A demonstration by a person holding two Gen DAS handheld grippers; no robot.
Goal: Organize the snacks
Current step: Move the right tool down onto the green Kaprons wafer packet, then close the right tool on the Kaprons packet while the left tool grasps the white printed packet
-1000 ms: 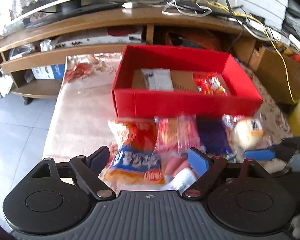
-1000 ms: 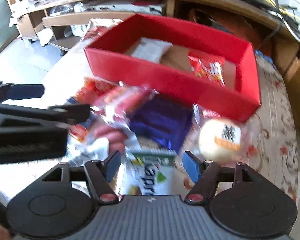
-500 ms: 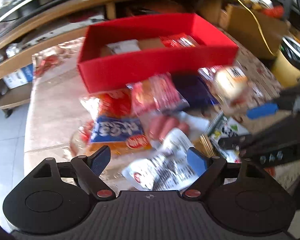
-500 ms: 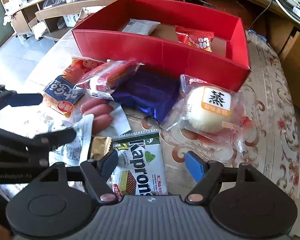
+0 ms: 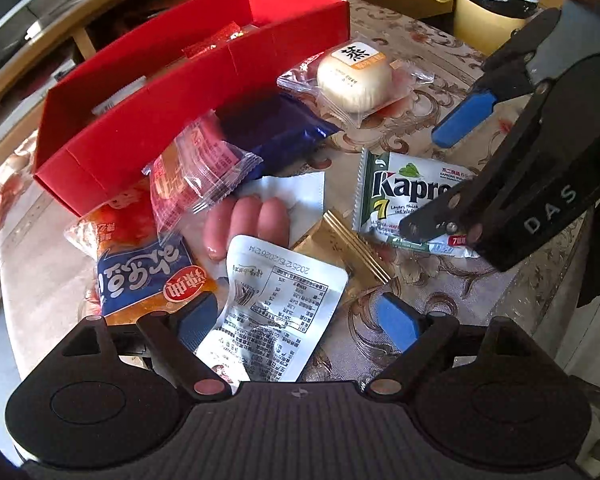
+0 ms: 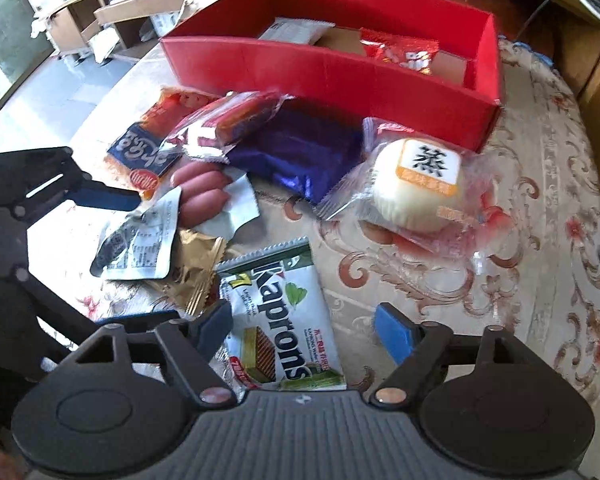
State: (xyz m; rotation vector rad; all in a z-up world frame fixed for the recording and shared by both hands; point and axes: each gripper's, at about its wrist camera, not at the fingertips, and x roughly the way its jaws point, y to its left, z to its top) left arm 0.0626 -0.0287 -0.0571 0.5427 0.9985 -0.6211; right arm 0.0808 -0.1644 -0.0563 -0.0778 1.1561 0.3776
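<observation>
Snack packs lie in a heap on the patterned tablecloth in front of a red box (image 5: 180, 92) (image 6: 320, 72), which holds a white pack and a red pack. My left gripper (image 5: 296, 320) points down over a white printed pouch (image 5: 280, 304). Its jaws are opening, and the pouch lies between them untouched. My right gripper (image 6: 304, 330) straddles the green-and-white Kaprons wafer pack (image 6: 276, 320) (image 5: 396, 196). Its jaws are opening too, and the pads stand clear of the pack. Sausages (image 5: 248, 226), a purple pack (image 5: 268, 136) and a wrapped bun (image 6: 416, 184) lie nearby.
A gold wrapper (image 5: 340, 248) sits between the pouch and the wafers. An orange-and-blue bag (image 5: 148, 272) lies at the left. A yellow bin (image 5: 488, 12) stands beyond the table's far right. Wooden shelves (image 6: 112, 12) stand behind the box. The table edge and the floor are at the left.
My left gripper has rolled and sunk toward the pile, now over the white pouch. The right gripper's jaws have spread wider around the wafer pack.
</observation>
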